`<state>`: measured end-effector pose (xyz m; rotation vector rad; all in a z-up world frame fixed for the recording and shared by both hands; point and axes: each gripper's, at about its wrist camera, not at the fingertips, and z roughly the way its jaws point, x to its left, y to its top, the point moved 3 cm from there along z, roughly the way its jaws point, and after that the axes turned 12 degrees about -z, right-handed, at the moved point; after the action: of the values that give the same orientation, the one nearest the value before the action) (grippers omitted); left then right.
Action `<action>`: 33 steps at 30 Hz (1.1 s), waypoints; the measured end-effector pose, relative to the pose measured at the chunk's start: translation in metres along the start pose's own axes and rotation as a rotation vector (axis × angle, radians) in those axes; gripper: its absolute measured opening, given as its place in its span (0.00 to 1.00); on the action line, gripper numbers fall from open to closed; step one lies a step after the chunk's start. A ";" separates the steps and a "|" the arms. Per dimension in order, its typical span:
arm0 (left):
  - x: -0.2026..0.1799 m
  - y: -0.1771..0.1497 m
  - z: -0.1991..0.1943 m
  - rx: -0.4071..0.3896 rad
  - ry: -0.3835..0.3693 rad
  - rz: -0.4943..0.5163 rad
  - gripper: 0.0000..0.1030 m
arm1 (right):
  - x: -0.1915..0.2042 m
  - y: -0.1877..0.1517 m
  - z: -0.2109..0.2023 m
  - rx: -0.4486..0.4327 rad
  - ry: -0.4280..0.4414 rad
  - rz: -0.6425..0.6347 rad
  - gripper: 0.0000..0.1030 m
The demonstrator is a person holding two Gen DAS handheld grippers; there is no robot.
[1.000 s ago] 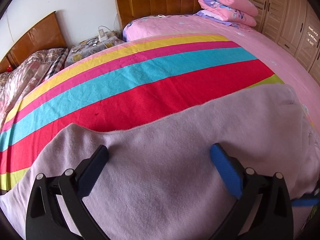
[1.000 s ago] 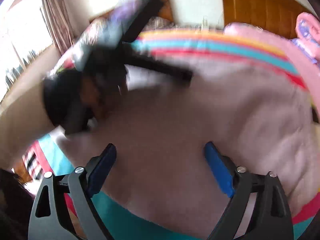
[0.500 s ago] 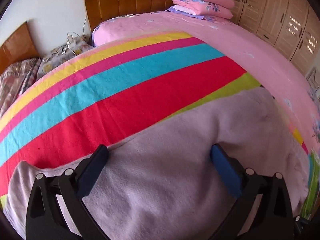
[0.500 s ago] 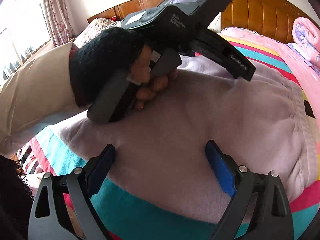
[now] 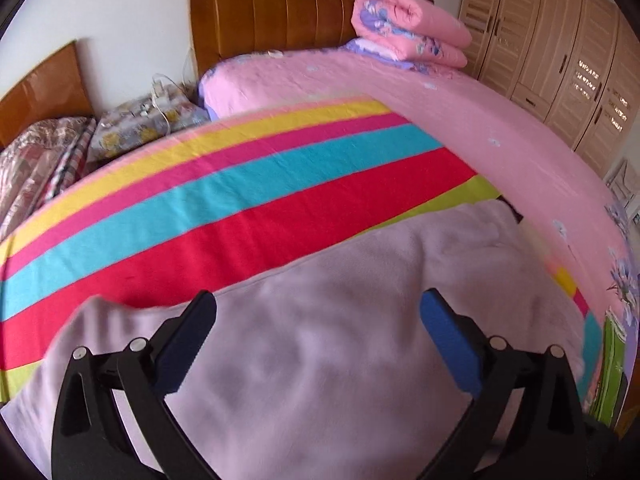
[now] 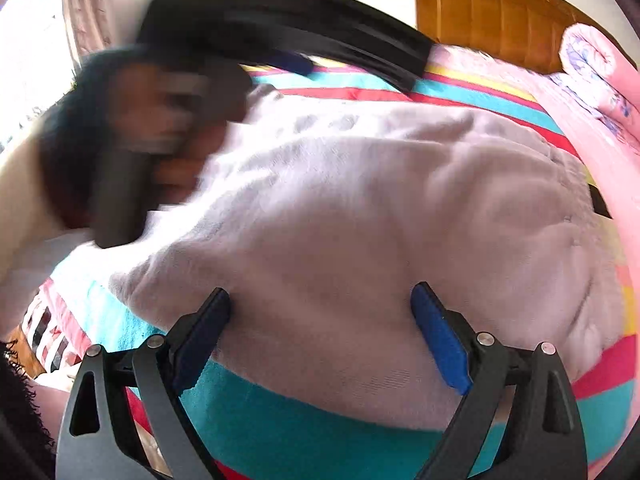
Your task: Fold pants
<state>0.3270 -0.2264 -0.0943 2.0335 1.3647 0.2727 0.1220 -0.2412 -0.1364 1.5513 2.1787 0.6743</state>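
A: Logging progress. Pants (image 5: pixel 320 360), pale lilac fleece, lie on the striped blanket (image 5: pixel 248 200) over the bed (image 5: pixel 500 128). In the right wrist view they form a thick, compact block with a rounded doubled edge nearest the camera, so I judge at least one fold is in.

B: Gripper states?

A: Left gripper (image 5: pixel 318 312) stands wide apart over the fabric with nothing between its pads. Right gripper (image 6: pixel 320 308) likewise spread wide, its tips at the near edge of the pants, holding nothing. From the right wrist view the left gripper is motion-blurred at the far-left side of the garment; contact with the cloth cannot be confirmed.

B: What remains?

A: My judgement: mid-task. The bundle is broad and lumpy, with wrinkles across the top and a seam ridge toward the right. One more fold across its length plus a smoothing pass seems due. Leg ends and waistband cannot be told apart.

B: Surroundings?

A: Rolled pink quilt (image 5: pixel 412 28) by the headboard (image 5: pixel 272 16), well apart from the pants.
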 end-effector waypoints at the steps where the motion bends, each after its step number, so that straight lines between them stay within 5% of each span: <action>1: 0.010 -0.005 -0.017 -0.031 0.017 0.006 0.99 | 0.003 0.001 -0.003 0.018 -0.020 0.016 0.86; 5: 0.086 -0.046 -0.078 -0.107 0.188 -0.010 0.99 | 0.035 0.045 -0.002 -0.020 -0.030 -0.008 0.86; 9: 0.186 -0.085 -0.123 -0.081 0.305 -0.185 0.99 | 0.091 0.097 0.023 -0.062 0.022 -0.144 0.86; 16: 0.288 -0.143 -0.163 -0.049 0.354 -0.382 0.99 | 0.157 0.133 0.101 0.026 0.081 -0.288 0.90; 24: 0.308 -0.176 -0.151 -0.031 0.374 -0.393 0.99 | 0.112 0.139 0.094 0.051 -0.010 -0.084 0.90; 33: 0.303 -0.176 -0.150 -0.036 0.372 -0.385 0.99 | 0.171 0.184 0.129 0.046 0.047 -0.282 0.90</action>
<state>0.2512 0.1432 -0.1467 1.6973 1.9274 0.5144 0.2809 -0.0080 -0.1394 1.2252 2.4001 0.5784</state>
